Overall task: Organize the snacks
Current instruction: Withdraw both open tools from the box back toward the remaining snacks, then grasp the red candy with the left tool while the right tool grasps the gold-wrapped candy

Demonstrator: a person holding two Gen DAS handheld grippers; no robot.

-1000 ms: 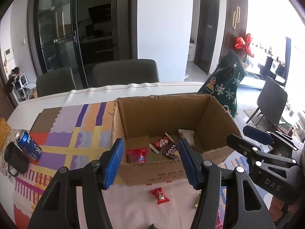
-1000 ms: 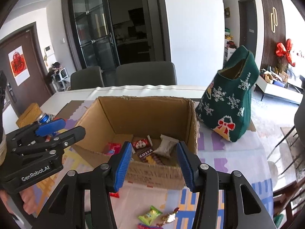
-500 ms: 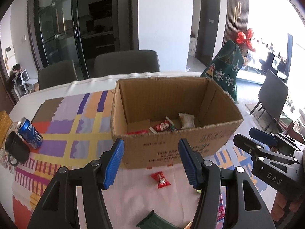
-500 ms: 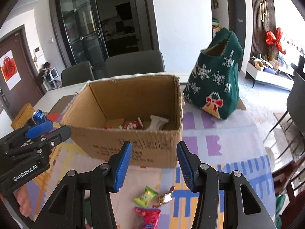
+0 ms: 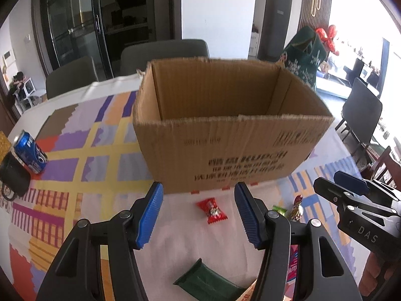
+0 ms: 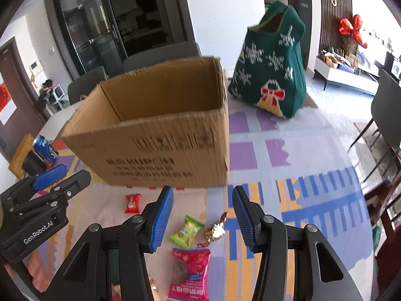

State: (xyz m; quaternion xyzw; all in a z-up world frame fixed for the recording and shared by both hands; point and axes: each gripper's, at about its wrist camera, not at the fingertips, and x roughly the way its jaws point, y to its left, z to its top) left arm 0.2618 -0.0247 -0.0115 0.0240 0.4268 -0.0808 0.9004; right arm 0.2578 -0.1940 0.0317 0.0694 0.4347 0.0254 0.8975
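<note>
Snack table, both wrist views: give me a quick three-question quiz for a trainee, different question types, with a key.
1. True or false: the left gripper is shut on the red candy.
2. Which lies between the right gripper jaws in its own view? A) green candy B) blue can C) green knit bag
3. Fill in: the cardboard box stands on a patterned ____.

Key: 1 false, both grippers are open and empty. 2 A. 3 tablecloth.
</note>
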